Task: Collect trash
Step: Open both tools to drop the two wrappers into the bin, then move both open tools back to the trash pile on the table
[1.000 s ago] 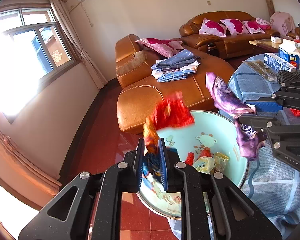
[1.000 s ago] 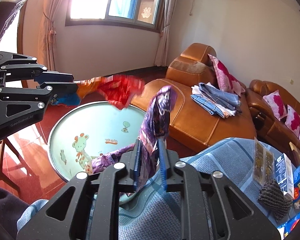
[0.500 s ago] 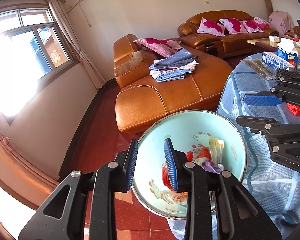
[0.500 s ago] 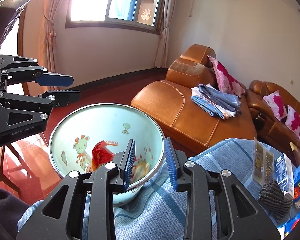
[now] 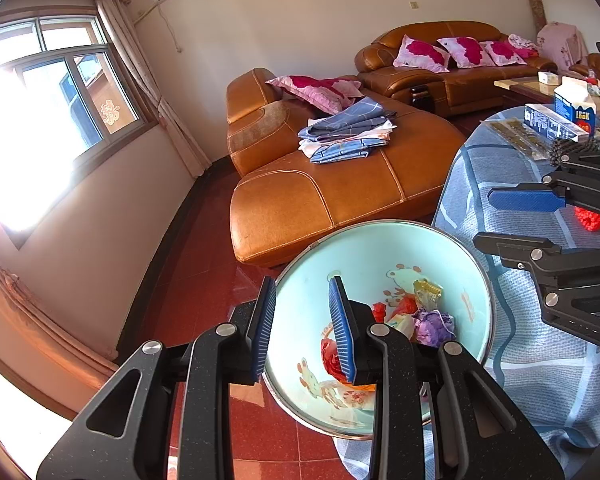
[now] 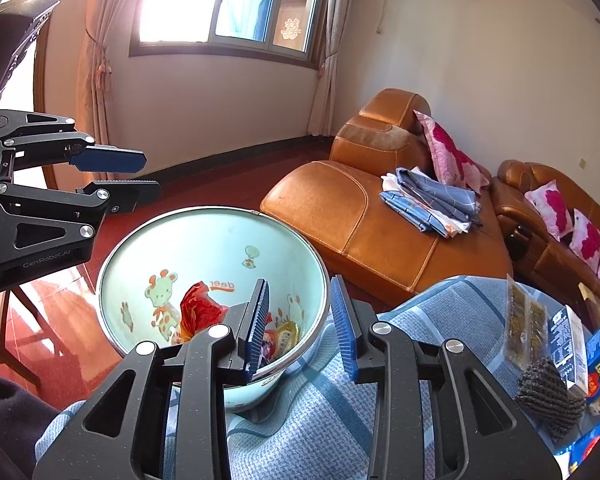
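Both grippers hang over the bin, and both are empty. The left gripper (image 5: 302, 322) has its blue-padded fingers (image 5: 342, 330) spread apart with nothing between them, poised above the near rim of the pale blue bin (image 5: 356, 248). Through that gap you look straight down onto the bin's cartoon-printed inner wall.

Over to the right gripper (image 6: 300, 322): its fingers (image 6: 346, 326) are parted just as wide, gripping nothing. One finger sits over the bin's mouth, the other over the blue checked cloth (image 6: 332, 412) on the worktop, so the gap straddles the bin's metal rim. Whether either finger touches the rim can't be told.

The trash is down inside the bin. There's a crumpled red wrapper (image 6: 198, 310) against the giraffe print, a purple wrapper (image 5: 434, 326) bunched near the bottom, and a yellowish packet (image 5: 428, 292) propped against the wall beside it.

In the left wrist view the right gripper shows side-on at the right edge, fingers apart above the cloth. Farther back on the worktop stand a blue-and-white carton (image 5: 576, 108) and a dark scouring pad (image 6: 546, 394). Beyond the bin, folded blue laundry (image 5: 346, 132) lies on the brown leather sofa (image 5: 320, 196).
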`<state>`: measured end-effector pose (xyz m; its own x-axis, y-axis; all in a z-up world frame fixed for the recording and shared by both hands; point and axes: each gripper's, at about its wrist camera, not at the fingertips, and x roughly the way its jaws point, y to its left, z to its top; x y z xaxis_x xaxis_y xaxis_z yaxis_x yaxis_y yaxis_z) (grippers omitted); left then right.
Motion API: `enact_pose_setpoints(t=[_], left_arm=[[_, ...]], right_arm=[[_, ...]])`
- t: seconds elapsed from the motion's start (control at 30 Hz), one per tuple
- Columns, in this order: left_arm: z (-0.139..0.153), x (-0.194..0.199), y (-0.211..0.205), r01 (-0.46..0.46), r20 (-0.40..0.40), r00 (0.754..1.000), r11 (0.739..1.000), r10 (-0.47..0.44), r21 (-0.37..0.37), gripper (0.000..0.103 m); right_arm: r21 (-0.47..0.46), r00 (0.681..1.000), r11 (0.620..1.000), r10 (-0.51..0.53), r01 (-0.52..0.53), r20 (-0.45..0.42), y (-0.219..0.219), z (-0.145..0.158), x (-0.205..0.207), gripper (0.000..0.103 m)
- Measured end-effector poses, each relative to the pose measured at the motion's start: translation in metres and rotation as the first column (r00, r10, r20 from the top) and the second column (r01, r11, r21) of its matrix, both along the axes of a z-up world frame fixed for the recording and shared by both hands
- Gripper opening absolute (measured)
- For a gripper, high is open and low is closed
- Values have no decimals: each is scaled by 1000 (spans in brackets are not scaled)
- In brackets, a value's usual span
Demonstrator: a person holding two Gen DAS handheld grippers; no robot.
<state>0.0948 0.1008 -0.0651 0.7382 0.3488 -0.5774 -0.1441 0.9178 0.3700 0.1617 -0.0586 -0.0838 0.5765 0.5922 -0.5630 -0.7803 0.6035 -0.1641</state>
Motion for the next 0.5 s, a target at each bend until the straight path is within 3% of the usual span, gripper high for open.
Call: enact_pose_setpoints(t=[0.17, 0.27, 0.3, 0.5], left_arm=[[0, 1, 0, 0, 2, 1000, 1000, 0, -1, 29], [1, 0, -2, 4, 6, 1000, 1000, -4, 0, 40], [2, 0, -3, 9, 9, 1000, 1000, -9, 0, 46], [4, 0, -17, 55, 19, 998, 998, -55, -17, 47]], right_arm=[[2, 1000, 1000, -5, 5, 2, -2, 0, 1, 33], [10, 999, 999, -34, 33, 13, -5, 2, 1, 38], [16, 998, 998, -55, 54, 17, -7, 4, 2, 41], [4, 969, 969, -248, 248, -7, -39, 12, 8, 43]])
